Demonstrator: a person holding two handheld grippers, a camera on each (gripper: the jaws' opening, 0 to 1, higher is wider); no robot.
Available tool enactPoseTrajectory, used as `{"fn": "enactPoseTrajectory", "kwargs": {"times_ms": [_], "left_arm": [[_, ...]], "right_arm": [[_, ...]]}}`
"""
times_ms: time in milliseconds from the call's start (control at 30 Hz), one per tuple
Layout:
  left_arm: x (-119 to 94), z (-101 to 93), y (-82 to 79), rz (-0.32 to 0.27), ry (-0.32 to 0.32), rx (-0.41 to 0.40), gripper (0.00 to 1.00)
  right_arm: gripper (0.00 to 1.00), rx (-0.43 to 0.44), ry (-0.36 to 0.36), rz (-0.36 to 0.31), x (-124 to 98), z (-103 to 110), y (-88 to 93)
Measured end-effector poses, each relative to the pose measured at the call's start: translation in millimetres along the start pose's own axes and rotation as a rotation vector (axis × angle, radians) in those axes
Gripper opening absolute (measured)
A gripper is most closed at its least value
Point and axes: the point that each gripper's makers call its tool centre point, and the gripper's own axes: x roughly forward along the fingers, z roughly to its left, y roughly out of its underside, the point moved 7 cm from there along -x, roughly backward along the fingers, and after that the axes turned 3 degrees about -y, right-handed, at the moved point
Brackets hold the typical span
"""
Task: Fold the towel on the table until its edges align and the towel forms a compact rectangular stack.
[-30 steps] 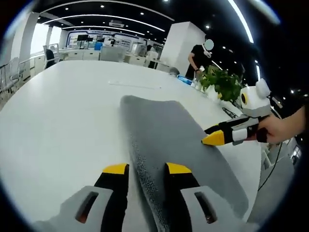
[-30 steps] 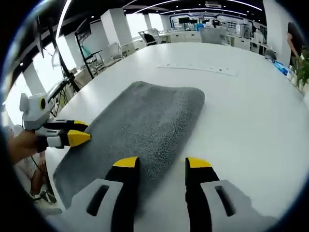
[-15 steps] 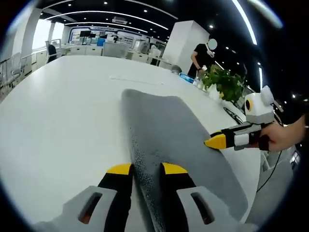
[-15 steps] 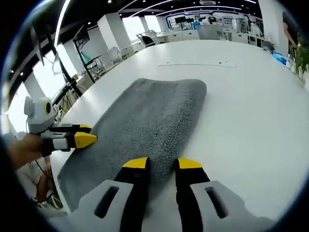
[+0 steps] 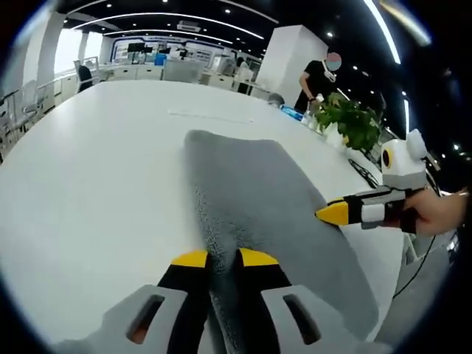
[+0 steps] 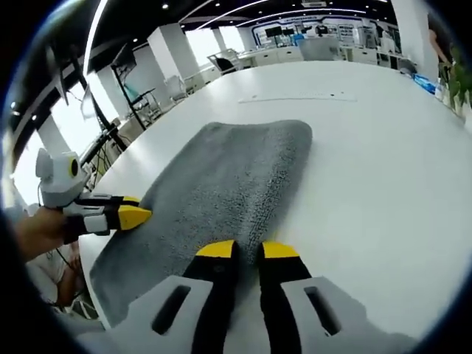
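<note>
A grey towel (image 5: 258, 199) lies flat and spread on a wide white tabletop (image 5: 88, 169), one long rectangle running away from both cameras. In the left gripper view, the left gripper (image 5: 216, 258) sits at the towel's near edge with its yellow-tipped jaws drawn close together and a ridge of grey pile caught between them, so it appears clenched on the towel. In the right gripper view, the right gripper (image 6: 247, 249) is at the opposite long edge, jaws likewise nearly closed with the towel's border between the tips, apparently grasping it. Each gripper also appears in the other's view, held by a hand at the towel's side. A potted green plant (image 5: 346, 122) stands on the tabletop beyond the towel. The step in hand looks like securing both edges before the first fold, so the task is barely begun. To do it well, both grips should hold the full thickness of the cloth, then lift together at an even height and carry the near end over to the far end, keeping the side edges parallel so the corners meet.
</note>
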Motion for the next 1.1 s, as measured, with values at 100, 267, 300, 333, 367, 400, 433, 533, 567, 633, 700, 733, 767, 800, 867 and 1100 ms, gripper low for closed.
{"fn": "enactPoseTrajectory", "kwargs": {"times_ms": [100,267,300,333,367,400,433,533,567,633,700,733,767,800,867,1100], "left_arm": [[0.1,-10.0,1.8,0.001,0.002,0.008,0.13],[2.3,-34.5,9.5,-0.007,0.037,0.032,0.12],[2.9,-37.9,10.4,-0.006,0.048,0.027,0.12],[3.6,-41.4,11.2,-0.005,0.056,0.022,0.12],[4.7,-45.8,12.0,-0.004,0.064,0.020,0.12],[5.4,-49.1,12.2,-0.002,0.069,0.022,0.12],[6.4,-54.6,12.5,0.001,0.076,0.026,0.12],[11.0,-59.4,11.6,0.008,0.084,0.040,0.12],[13.3,-67.0,12.0,0.011,0.090,0.045,0.12],[13.9,-74.2,13.2,0.015,0.103,0.050,0.12],[14.1,-80.1,15.4,0.018,0.116,0.051,0.12],[14.3,-84.7,16.9,0.020,0.125,0.055,0.12],[15.1,-86.5,17.7,0.020,0.130,0.058,0.12],[15.3,-91.7,19.2,0.021,0.137,0.060,0.12],[14.8,-100.9,22.0,0.025,0.148,0.065,0.12],[18.3,-113.7,23.9,0.024,0.179,0.075,0.12]], "right_arm": [[0.09,0.005,0.010,-0.006,-4.7,-5.8,2.1],[0.08,-0.002,0.044,-0.011,-14.9,-20.3,7.1],[0.08,0.000,0.049,-0.013,-17.0,-22.9,8.0],[0.07,0.004,0.055,-0.015,-21.0,-27.1,9.8],[0.07,0.009,0.059,-0.017,-23.3,-29.8,10.7],[0.07,0.013,0.062,-0.019,-25.5,-32.2,12.0],[0.07,0.016,0.068,-0.019,-29.0,-35.3,13.7],[0.07,0.016,0.084,-0.021,-35.7,-42.2,17.5],[0.07,0.021,0.093,-0.022,-39.5,-44.7,19.9],[0.07,0.024,0.104,-0.023,-45.3,-50.4,23.0],[0.07,0.032,0.112,-0.026,-52.8,-51.4,28.9],[0.07,0.037,0.116,-0.027,-55.0,-55.2,29.4],[0.07,0.040,0.119,-0.027,-57.4,-57.3,30.6],[0.07,0.042,0.124,-0.028,-60.0,-62.8,31.2],[0.07,0.041,0.133,-0.028,-66.6,-60.0,37.2],[0.08,0.061,0.159,-0.038,-76.4,-72.6,42.3]]}}
